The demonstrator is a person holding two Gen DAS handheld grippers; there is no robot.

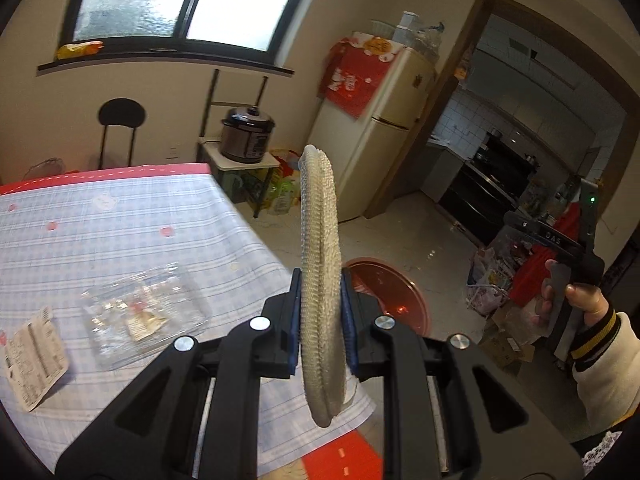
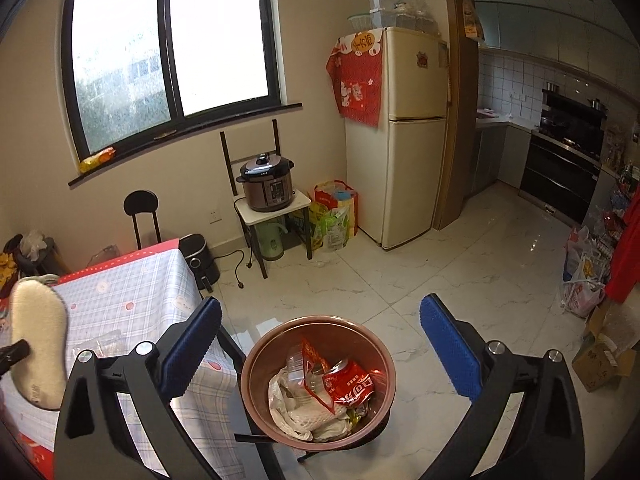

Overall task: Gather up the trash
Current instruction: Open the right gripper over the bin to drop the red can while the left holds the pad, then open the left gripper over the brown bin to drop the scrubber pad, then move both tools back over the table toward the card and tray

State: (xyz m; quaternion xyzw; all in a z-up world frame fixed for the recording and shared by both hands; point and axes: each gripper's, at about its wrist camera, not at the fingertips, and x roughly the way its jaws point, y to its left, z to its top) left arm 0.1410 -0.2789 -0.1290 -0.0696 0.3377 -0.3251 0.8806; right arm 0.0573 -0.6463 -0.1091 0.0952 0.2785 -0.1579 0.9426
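A: The left claw (image 1: 320,316) is pinching the insole (image 1: 320,280) on edge, up in the air past the worktop (image 1: 120,216) corner, short of the bin (image 2: 320,380).

B: And the right claw (image 2: 320,356)?

A: Spread wide, empty, hovering above the bin (already holding a crushed can and wrappers).

B: Risks?

A: Released too early, I'd judge the insole lands on the floor; it could also catch the rim.
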